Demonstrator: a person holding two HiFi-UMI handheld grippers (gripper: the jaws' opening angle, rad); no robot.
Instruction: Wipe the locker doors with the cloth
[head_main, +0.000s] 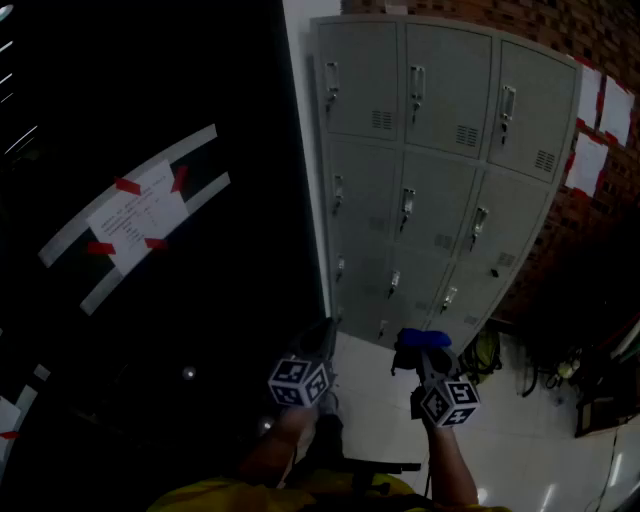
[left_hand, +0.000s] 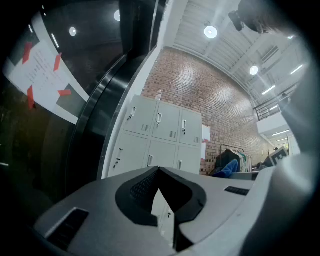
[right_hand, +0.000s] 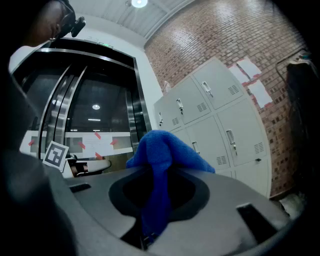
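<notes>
One grey locker unit (head_main: 430, 170), three doors wide; nine doors count clearly, and the lower ones are unclear. Two grippers: left hand-held gripper (head_main: 320, 342) and right hand-held gripper (head_main: 427, 352). One blue cloth (right_hand: 161, 152). One paper notice (head_main: 135, 215) with four red tape strips (head_main: 127, 185). Three white sheets (head_main: 590, 95) on the brick wall (head_main: 600, 30).

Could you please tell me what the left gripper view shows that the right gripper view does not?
Only the left gripper view shows a rack of hanging clothes and the jaws of the left hand-held gripper, together and empty. Only the right gripper view shows the blue fleecy cloth clamped in the right hand-held gripper. Both show the grey metal lockers, the red brick wall and the white paper notice fixed with red tape.
</notes>
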